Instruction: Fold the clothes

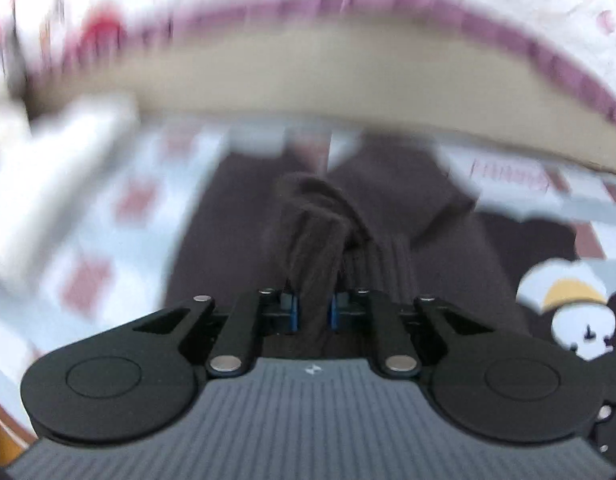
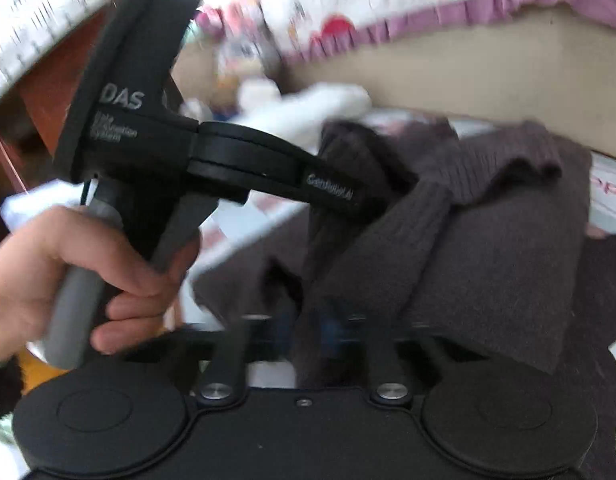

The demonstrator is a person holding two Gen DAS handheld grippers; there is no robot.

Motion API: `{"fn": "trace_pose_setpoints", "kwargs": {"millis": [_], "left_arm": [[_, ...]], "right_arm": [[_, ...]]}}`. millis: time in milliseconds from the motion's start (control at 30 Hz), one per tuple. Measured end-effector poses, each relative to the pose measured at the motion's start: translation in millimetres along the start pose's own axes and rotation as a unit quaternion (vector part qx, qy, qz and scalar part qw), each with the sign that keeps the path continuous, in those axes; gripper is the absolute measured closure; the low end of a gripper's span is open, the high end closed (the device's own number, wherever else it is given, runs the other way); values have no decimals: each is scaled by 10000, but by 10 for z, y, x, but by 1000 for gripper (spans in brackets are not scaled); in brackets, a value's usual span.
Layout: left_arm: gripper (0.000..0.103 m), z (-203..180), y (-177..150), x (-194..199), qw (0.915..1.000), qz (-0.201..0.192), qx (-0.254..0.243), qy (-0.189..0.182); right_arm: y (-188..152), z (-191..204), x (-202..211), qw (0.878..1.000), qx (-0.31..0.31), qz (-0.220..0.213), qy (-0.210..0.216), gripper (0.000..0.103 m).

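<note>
your left gripper [image 1: 313, 312] is clamped on a bunched sweater [image 1: 371, 216] edge rising ahead of its jaws. your right gripper [image 2: 306, 332] seems pinched on more knit, though blur hides it. mid-fold carry; next, lay both edges flat together.

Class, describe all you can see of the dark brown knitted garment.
The brown garment looks like a ribbed knit, dark brown and soft. It lies partly on a red-and-white patterned cloth, with bunched folds lifted. The left gripper pinches one fold; the right gripper, blurred, seems shut on another. A hand holds the left gripper's handle.
</note>
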State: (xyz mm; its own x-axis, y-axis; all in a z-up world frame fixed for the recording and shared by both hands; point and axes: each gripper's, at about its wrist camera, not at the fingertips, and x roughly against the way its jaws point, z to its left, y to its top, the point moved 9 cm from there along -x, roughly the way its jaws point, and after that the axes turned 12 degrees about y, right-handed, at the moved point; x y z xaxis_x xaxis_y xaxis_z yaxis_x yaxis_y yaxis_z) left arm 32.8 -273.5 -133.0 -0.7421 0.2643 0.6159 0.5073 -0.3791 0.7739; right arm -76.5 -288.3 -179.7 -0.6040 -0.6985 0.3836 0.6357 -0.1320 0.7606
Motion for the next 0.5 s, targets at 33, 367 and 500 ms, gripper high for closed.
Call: {"fn": "trace_pose_setpoints", "kwargs": {"millis": [33, 367, 500], "left_arm": [[90, 60, 53, 64, 9998, -119, 184, -13], [88, 804, -503, -378, 9667, 1067, 2292, 393], [83, 948, -713, -369, 9609, 1300, 2338, 709]], "right_arm": [[28, 39, 37, 9998, -27, -132, 164, 97], [49, 156, 118, 9988, -70, -369, 301, 88], [153, -235, 313, 9905, -708, -1172, -147, 36]]}}
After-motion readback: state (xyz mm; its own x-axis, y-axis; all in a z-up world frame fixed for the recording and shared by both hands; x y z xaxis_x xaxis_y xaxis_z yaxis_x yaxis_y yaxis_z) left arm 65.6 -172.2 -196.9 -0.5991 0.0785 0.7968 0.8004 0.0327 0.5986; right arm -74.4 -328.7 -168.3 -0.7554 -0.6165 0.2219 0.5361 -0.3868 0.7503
